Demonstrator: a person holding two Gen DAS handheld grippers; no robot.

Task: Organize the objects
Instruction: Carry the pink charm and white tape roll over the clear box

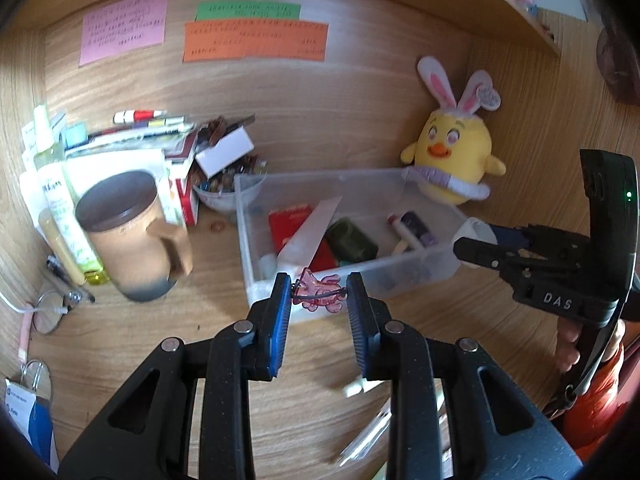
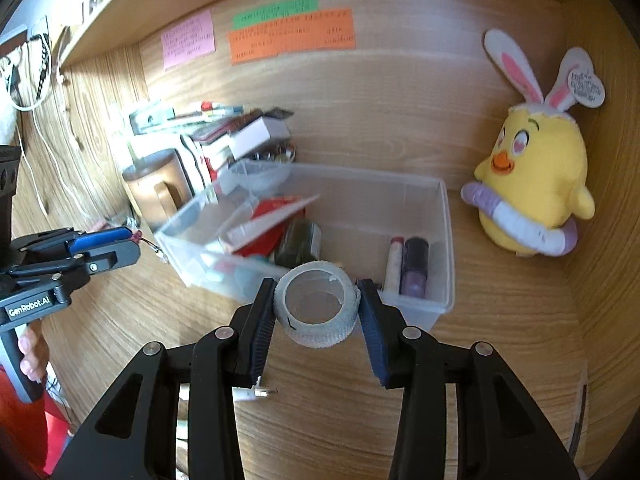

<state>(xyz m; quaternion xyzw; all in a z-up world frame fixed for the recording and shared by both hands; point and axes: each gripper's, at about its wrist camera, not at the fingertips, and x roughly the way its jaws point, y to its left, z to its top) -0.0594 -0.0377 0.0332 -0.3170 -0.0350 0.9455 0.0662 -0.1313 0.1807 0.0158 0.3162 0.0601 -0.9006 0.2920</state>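
Note:
A clear plastic bin (image 1: pixel 424 184) (image 2: pixel 448 216) stands on the wooden desk and holds a red packet, a white card, a dark green item and small tubes. My left gripper (image 1: pixel 319 294) is shut on a pink translucent keychain charm (image 1: pixel 318 290), held just above the bin's near left rim. My right gripper (image 2: pixel 316 304) is shut on a white tape roll (image 2: pixel 316 304), held over the bin's near wall. The right gripper also shows in the left wrist view (image 1: pixel 476 246), at the bin's right end. The left gripper shows in the right wrist view (image 2: pixel 116 240), left of the bin.
A brown mug (image 1: pixel 132 236) stands left of the bin, with bottles (image 1: pixel 60 200), stacked boxes and a bowl of small items (image 1: pixel 220 192) behind. A yellow chick plush (image 1: pixel 452 152) sits at the right. Glasses (image 1: pixel 50 312), a pen and a white plug (image 1: pixel 354 388) lie on the near desk.

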